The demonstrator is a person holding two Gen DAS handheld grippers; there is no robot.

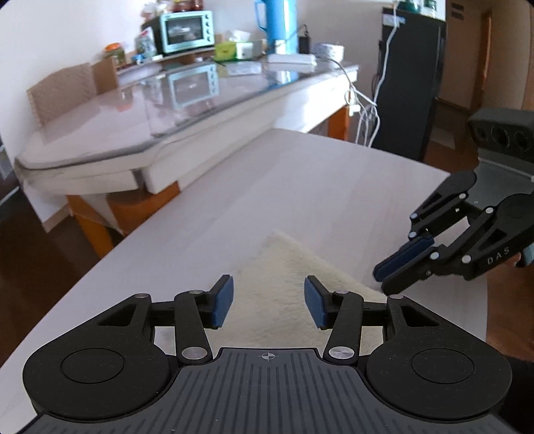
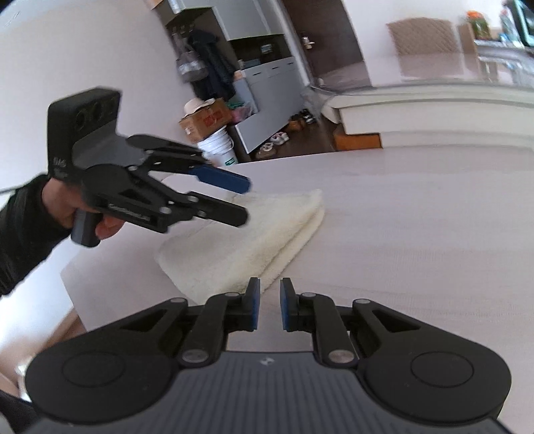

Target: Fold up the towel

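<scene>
The left gripper (image 1: 268,302) hangs over the towel (image 1: 283,283) with its blue pads spread wide and nothing between them. The right gripper (image 2: 267,308) is also empty, its pads drawn close but with a narrow gap left. Seen from the left wrist, the right gripper (image 1: 383,277) points down at the towel's right edge, its tips just at the cloth; whether they touch it I cannot tell.

The cream towel (image 2: 240,243) lies folded on the pale wooden table (image 1: 300,187), near the corner closest to the person. Only the right wrist view shows the fold properly: two thick layers stacked, the doubled edge running along the side nearer that camera. From the left wrist it looks like a plain flat triangle of pile.

The right wrist view also catches the left gripper (image 2: 245,200) from the side, held above the towel's far part, gripped by a hand (image 2: 83,213) coming out of a dark sleeve (image 2: 20,233). Behind it stand a cardboard box (image 2: 207,122) on a white bucket (image 2: 220,147) and a grey cabinet (image 2: 267,100).

The left wrist view instead shows a second, glass-topped table (image 1: 167,110) carrying a teal toaster oven (image 1: 187,31) and a blue jug (image 1: 278,23), with white cables (image 1: 367,113) hanging off its end beside a black cabinet (image 1: 414,83).
</scene>
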